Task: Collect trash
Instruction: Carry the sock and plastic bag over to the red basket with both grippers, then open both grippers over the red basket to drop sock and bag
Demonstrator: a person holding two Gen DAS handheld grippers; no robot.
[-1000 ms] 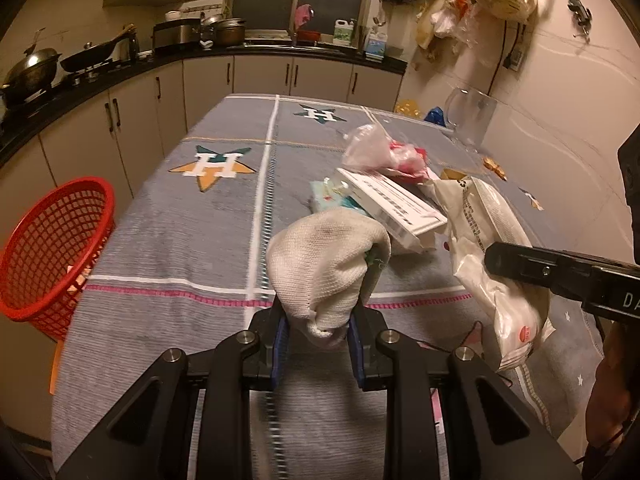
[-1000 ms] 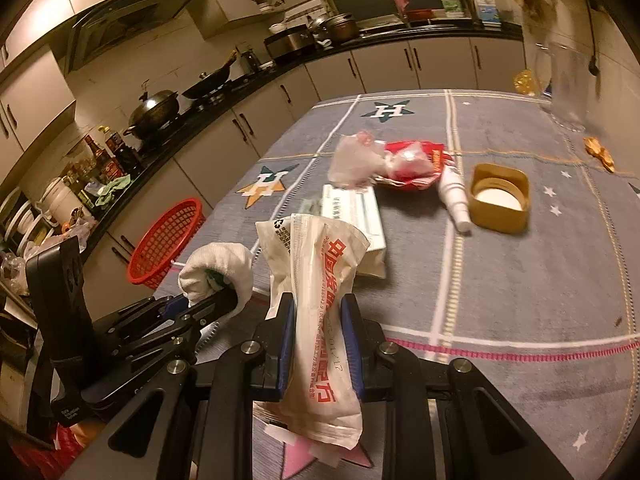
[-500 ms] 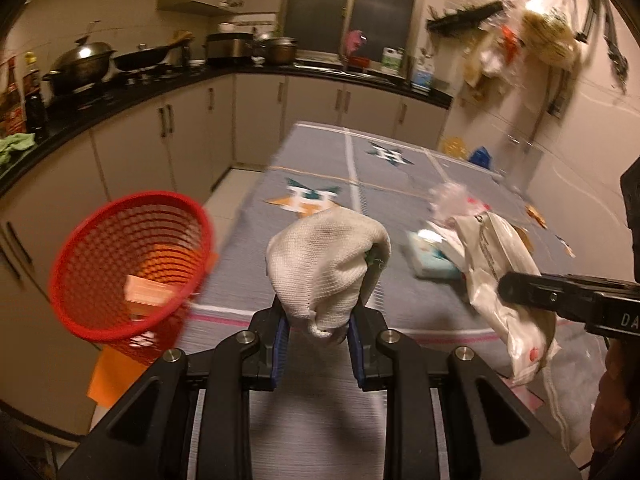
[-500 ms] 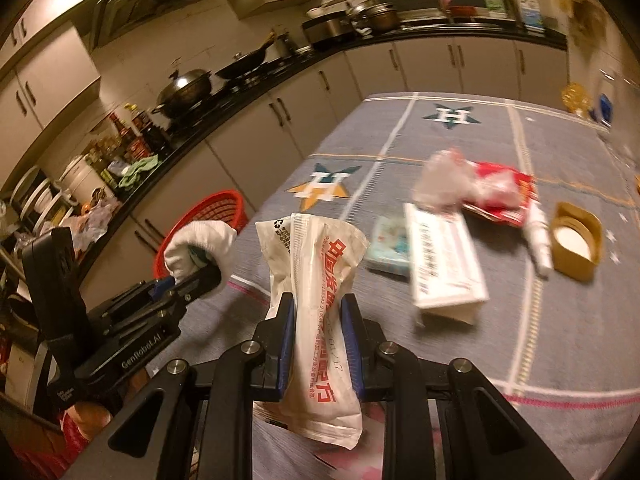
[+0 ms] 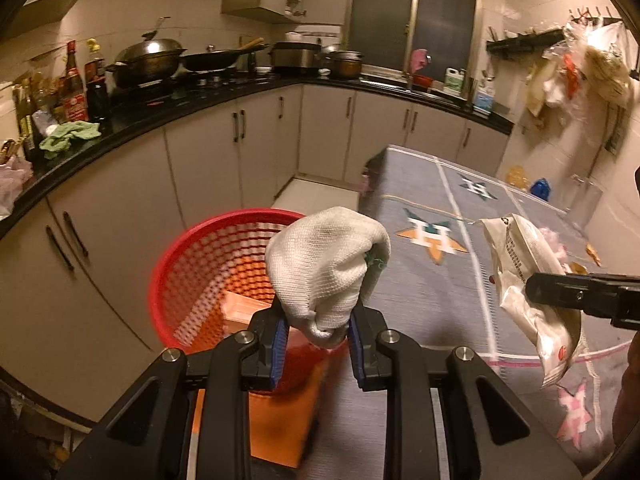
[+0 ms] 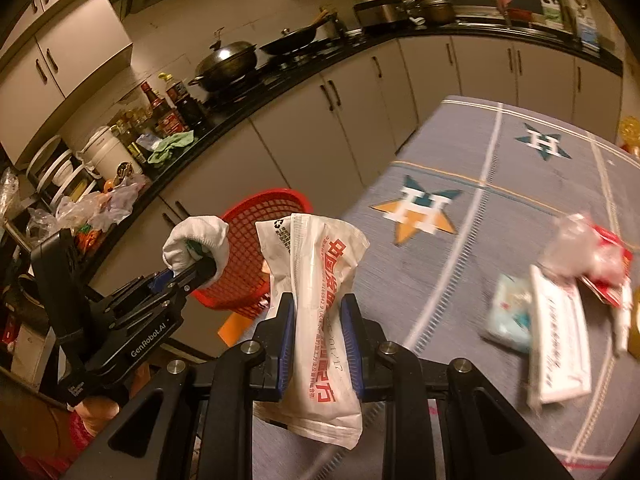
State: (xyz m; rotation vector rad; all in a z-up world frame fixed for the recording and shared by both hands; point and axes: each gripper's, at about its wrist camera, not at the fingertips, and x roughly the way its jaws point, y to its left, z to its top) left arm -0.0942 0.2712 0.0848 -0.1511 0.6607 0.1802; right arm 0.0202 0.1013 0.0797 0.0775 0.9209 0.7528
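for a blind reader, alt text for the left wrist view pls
The left gripper clamps a bunched white sock in front of a red mesh basket beside a grey-clothed table.

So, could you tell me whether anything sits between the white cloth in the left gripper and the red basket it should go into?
Nothing visible does. The white cloth, pinched in the left gripper, hangs just in front of the red basket, whose mouth is open and holds only an orange box.

Table litter (image 6: 556,320) motion-blurred, unreadable; red basket (image 5: 208,276) bottom hidden behind white cloth (image 5: 324,268).
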